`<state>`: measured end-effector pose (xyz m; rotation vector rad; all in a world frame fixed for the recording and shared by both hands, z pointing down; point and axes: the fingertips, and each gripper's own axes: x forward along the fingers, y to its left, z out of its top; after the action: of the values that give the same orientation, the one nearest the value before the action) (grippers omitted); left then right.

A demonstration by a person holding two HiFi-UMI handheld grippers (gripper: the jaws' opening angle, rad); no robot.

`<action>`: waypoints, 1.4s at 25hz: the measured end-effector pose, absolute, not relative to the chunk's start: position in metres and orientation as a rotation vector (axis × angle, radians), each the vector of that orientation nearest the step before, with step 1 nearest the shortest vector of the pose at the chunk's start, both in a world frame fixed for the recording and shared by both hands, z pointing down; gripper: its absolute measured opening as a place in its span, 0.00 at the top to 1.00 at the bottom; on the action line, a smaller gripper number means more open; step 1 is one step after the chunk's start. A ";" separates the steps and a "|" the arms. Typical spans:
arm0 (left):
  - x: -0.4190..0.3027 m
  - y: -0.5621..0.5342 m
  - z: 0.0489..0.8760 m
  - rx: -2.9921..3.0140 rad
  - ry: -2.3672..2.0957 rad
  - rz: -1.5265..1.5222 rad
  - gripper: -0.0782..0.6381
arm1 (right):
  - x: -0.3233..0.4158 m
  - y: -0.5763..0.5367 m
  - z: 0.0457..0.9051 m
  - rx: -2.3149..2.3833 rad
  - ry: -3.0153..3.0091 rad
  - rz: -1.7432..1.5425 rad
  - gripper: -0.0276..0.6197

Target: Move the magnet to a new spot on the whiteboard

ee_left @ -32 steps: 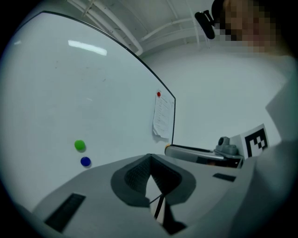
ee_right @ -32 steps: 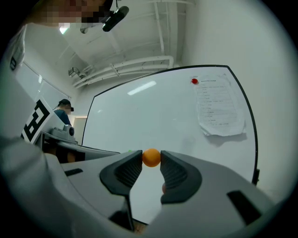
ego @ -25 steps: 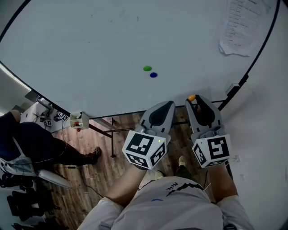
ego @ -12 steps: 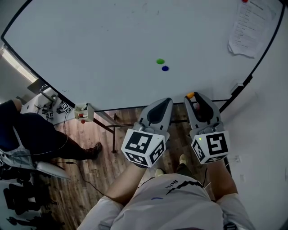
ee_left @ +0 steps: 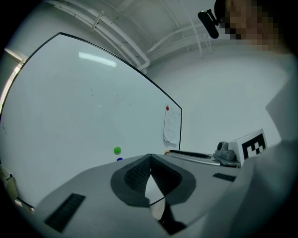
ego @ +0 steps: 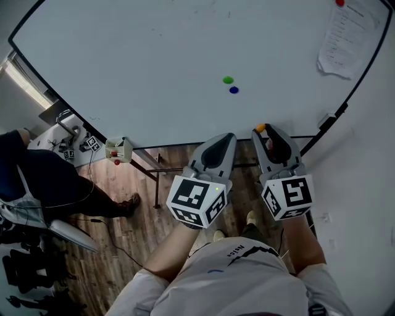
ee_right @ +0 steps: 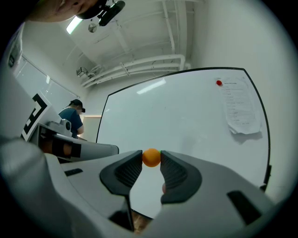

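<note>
1. R gripper [ego: 262,131] clenched on the orange magnet [ego: 260,128], pinched at the very tips w/ one pad each side of its rim. Magnet sits in front of the whiteboard [ego: 154,62], low, near the bottom frame, right of centre. Can't tell if it touches the face
2. L gripper [ego: 227,137] shut, nothing between the jaws. Hangs just beside the R one, also low by the bottom frame
3. Handling (my guess): small, round, hard, smooth and light. Prob. slippery in a tip-only pinch and could twist out. Likely to snap toward the board once close, so keep firm hold by the rim and bring its flat side on square. Not fragile, I'd say
4. On the board: green magnet [ego: 228,79] and blue magnet [ego: 233,90] close together mid-board, above both grippers. Paper sheet [ego: 345,37] top right, w/ red magnet [ego: 339,2] at its top edge
5. In the way: little. The green/blue pair lies almost straight up from the orange one, so steer wide of it; magnets may grab each other. Lots of bare board to the left and higher up
6. Off-board: person [ego: 43,179] far left, small holder [ego: 117,150] w/ bits at the board's lower-left edge. Both well apart from my grippers
</note>
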<state>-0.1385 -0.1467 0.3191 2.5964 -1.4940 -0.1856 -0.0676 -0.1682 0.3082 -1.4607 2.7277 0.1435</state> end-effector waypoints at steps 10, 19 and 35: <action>-0.147 -0.139 0.321 2.604 -1.478 -0.197 0.88 | -0.074 -0.178 0.313 -1.542 2.716 0.193 0.76; -0.150 -0.167 0.335 2.576 -1.477 -0.188 0.88 | -0.071 -0.225 0.323 -1.583 2.707 0.205 0.76; -0.167 -0.257 0.355 2.502 -1.560 -0.124 0.88 | -0.085 -0.339 0.356 -1.642 2.682 0.223 0.76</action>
<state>-0.1672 -0.2570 0.3551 2.5019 -1.5596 -0.1240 -0.0854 -0.3388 0.3565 -1.6420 2.6824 0.2231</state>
